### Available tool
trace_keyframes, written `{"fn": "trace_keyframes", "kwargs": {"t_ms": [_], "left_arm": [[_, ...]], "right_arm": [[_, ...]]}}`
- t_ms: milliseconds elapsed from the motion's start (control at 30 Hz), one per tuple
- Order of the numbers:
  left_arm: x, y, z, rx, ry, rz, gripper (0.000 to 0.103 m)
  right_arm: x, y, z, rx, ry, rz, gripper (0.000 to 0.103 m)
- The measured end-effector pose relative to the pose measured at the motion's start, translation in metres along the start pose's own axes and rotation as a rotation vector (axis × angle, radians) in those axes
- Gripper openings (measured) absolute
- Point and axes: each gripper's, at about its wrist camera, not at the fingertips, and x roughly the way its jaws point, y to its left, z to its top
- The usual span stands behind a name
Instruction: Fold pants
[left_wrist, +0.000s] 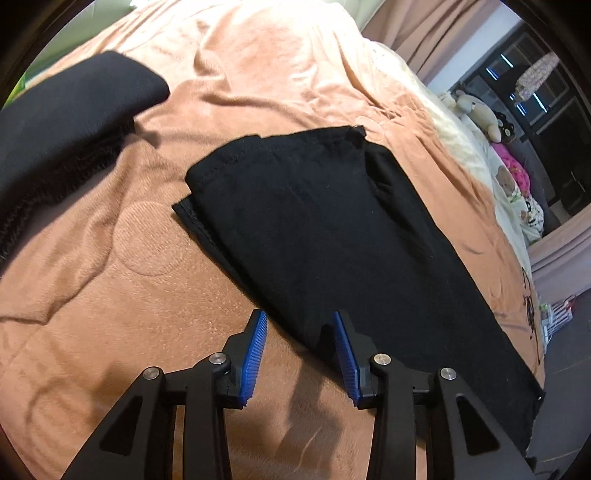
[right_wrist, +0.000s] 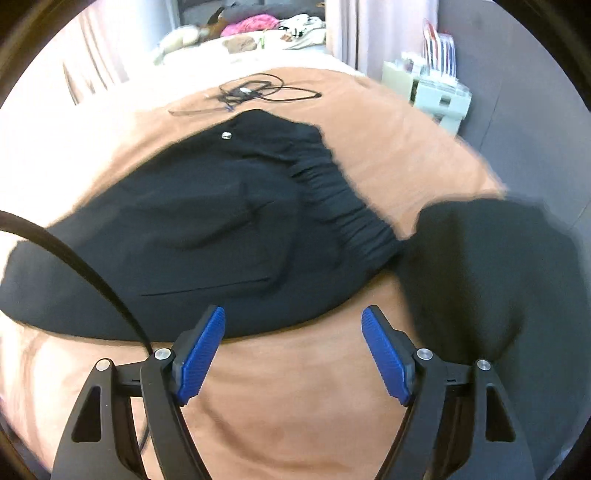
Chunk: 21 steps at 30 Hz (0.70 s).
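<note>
I count two dark garments on the bed (left_wrist: 258, 74), which is covered by one peach blanket. In the left wrist view the pants (left_wrist: 332, 229) lie flat through the middle of the frame, running from a hemmed end at centre down toward the lower right; a second dark piece (left_wrist: 74, 122) sits at the upper left, apart from them. My left tool (left_wrist: 300, 352) has its jaws spread, holding nothing, at the pants' lower edge near bottom centre. In the right wrist view, which is blurred, the pants (right_wrist: 192, 236) fill the middle, elastic waistband toward the right, one silver button near the top. My right tool (right_wrist: 293, 347) is spread wide over bare blanket just below them. One tangle of cables (right_wrist: 258, 92) lies beyond.
</note>
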Motion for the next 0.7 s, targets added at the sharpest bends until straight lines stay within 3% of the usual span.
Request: {"fn": "trace_keyframes", "kwargs": {"t_ms": [267, 467, 600, 667, 700], "left_arm": [[0.016, 0.007, 0.001, -0.054, 0.017, -0.015, 0.04], [0.019, 0.012, 0.01, -0.076, -0.009, -0.039, 0.04], [0.018, 0.013, 0.013, -0.066, -0.033, -0.043, 0.04], [0.015, 0.011, 0.015, -0.058, -0.042, -0.049, 0.04], [0.014, 0.011, 0.016, -0.056, -0.046, -0.055, 0.04]], "right_arm": [[0.052, -0.047, -0.02, 0.288, 0.008, 0.277, 0.076], [0.092, -0.055, -0.015, 0.371, -0.011, 0.326, 0.076], [0.093, -0.06, -0.012, 0.406, -0.043, 0.35, 0.075], [0.093, -0.062, -0.01, 0.418, -0.058, 0.358, 0.068], [0.093, -0.059, -0.008, 0.424, -0.063, 0.362, 0.058]]}}
